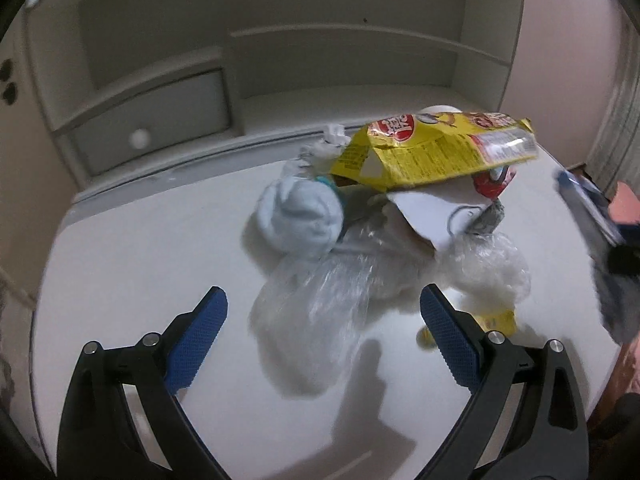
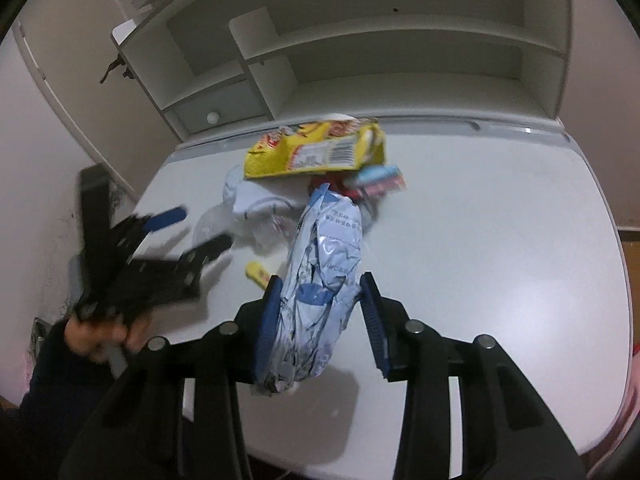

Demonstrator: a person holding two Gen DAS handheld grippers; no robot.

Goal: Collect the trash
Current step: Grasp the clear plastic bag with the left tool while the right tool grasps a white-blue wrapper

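Right gripper [image 2: 320, 312] squeezing crinkly pale-blue plastic bag [image 2: 320, 264], picking it off white counter [image 2: 480, 240]. Left gripper [image 1: 324, 320] hanging wide open, empty, over clear plastic wrap [image 1: 316, 300]. Next: closing on wrap.

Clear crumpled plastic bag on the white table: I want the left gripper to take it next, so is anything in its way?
Nothing visible blocks it. The left gripper is open, and the clear crumpled plastic bag lies on the white table directly ahead of its blue pads, partly between them.
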